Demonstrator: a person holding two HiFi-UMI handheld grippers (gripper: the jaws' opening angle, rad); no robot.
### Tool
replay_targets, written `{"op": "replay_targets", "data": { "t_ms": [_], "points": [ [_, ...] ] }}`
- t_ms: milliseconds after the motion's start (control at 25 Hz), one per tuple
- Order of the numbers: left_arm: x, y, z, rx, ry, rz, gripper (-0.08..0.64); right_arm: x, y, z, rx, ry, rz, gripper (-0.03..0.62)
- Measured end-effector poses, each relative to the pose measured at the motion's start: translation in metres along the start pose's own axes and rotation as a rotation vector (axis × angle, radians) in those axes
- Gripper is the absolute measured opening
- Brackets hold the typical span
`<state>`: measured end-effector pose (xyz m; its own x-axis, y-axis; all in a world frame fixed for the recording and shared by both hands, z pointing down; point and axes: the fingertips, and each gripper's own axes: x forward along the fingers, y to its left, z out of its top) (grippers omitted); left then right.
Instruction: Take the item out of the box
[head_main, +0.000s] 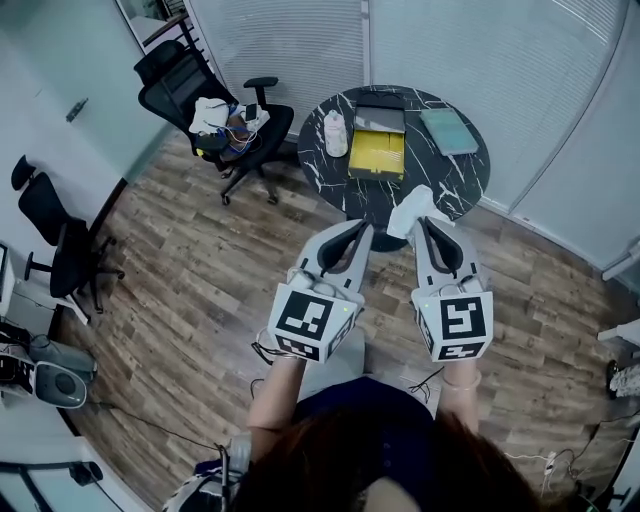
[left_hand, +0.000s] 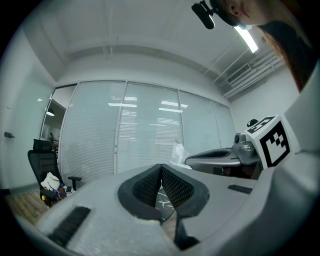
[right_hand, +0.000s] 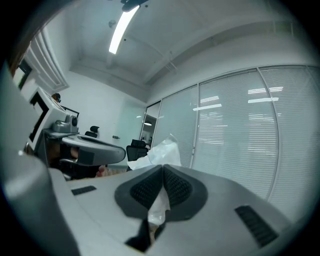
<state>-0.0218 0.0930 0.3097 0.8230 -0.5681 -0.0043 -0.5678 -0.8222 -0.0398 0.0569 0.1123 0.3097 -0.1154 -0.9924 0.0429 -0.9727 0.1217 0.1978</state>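
Both grippers are held up side by side, short of the round black marble table (head_main: 462, 182). My right gripper (head_main: 420, 222) (right_hand: 163, 170) is shut on a crumpled white wrapping (head_main: 411, 208) (right_hand: 159, 152), which sticks out past its tips. My left gripper (head_main: 364, 229) (left_hand: 161, 169) is shut with nothing between its pads. From the left gripper view the white wrapping (left_hand: 178, 152) shows beside the right gripper's body (left_hand: 225, 157). On the table lies an open box with a yellow inside (head_main: 376, 153), its grey lid (head_main: 380, 118) folded back.
A teal pad (head_main: 448, 130) and a white bottle-like item (head_main: 335, 133) also lie on the table. An office chair (head_main: 215, 110) piled with clutter stands to the left; another chair (head_main: 60, 240) is by the wall. Glass walls with blinds lie behind. Cables trail on the wood floor.
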Motion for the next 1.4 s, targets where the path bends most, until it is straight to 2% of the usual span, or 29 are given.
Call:
{"op": "replay_targets", "data": {
  "t_ms": [600,840,1400],
  "points": [
    [-0.012,-0.020,0.002,0.012,0.006,-0.005,0.026,-0.030,-0.003,0.000,0.033,-0.026,-0.032,0.026],
    [-0.016,-0.024,0.001,0.005,0.021,-0.011,0.026,-0.033,-0.001,0.000,0.045,-0.029,-0.032,0.026],
    [-0.015,-0.020,0.002,-0.012,-0.001,-0.010,0.026,-0.026,0.000,-0.003,0.053,-0.025,-0.017,0.026]
  ]
}}
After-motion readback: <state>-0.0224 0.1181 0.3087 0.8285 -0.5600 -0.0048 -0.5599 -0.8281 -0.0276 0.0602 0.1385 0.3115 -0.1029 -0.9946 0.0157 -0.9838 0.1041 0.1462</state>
